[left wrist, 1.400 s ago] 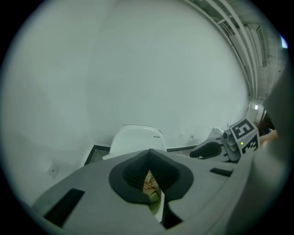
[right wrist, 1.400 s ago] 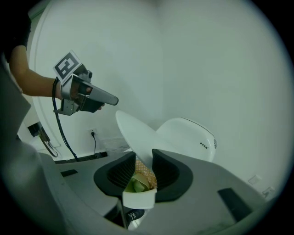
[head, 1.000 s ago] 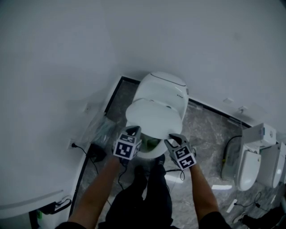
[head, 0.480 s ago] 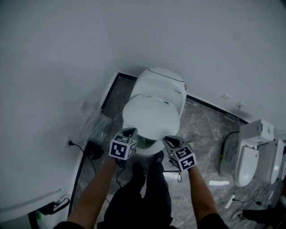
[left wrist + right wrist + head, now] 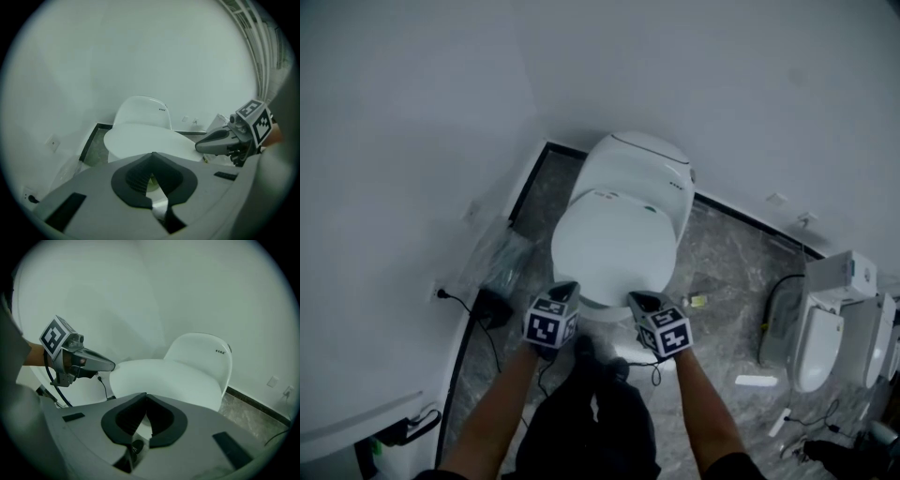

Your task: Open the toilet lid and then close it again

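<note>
The left gripper (image 5: 152, 157) has its jaws tip to tip with nothing between them, and it points at the white toilet lid (image 5: 140, 140), which lies flat and down just beyond. The right gripper (image 5: 200, 145) reaches in from the right beside the lid's edge, with its marker cube (image 5: 255, 121) behind it. A pale wall (image 5: 140, 56) rises at the back.

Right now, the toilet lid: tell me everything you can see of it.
The toilet lid is a glossy white oval, plastic by the look, with small marks near its rear edge. It lies down flat over the bowl, in front of the rounded white rear housing. The left gripper and right gripper, both shut and empty, sit at its front rim; whether they touch it cannot be told.
</note>
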`<state>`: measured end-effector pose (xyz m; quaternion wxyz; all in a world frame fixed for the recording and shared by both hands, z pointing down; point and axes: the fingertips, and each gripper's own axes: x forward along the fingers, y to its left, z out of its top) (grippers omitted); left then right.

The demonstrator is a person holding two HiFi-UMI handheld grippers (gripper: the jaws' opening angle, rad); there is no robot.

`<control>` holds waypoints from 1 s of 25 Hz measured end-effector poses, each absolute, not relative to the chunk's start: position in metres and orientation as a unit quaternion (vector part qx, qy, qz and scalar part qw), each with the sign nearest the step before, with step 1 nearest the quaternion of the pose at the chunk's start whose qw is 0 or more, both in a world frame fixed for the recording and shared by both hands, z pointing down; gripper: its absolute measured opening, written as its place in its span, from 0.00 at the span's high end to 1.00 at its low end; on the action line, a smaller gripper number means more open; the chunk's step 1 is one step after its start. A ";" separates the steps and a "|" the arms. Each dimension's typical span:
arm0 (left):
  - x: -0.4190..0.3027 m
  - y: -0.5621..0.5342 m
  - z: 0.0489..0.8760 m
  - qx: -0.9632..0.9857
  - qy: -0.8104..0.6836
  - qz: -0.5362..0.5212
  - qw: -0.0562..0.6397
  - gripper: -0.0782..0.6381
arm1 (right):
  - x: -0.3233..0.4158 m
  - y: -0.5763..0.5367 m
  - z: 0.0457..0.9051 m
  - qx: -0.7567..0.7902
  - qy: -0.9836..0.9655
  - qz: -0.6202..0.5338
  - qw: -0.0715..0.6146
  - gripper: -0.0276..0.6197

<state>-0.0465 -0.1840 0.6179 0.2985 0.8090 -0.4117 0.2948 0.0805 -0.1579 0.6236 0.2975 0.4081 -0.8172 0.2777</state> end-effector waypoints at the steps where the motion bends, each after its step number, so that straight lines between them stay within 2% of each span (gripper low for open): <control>1: -0.048 -0.182 0.622 0.806 -0.414 0.294 0.303 0.88 | 0.078 -0.156 0.628 0.404 -0.818 0.278 0.300 0.93; 10: -0.059 -0.157 0.664 0.782 -0.441 0.313 0.310 0.88 | 0.067 -0.132 0.662 0.369 -0.821 0.296 0.318 0.93; 25: -0.070 -0.130 0.745 0.754 -0.471 0.329 0.319 0.88 | 0.059 -0.108 0.734 0.364 -0.828 0.310 0.294 0.94</control>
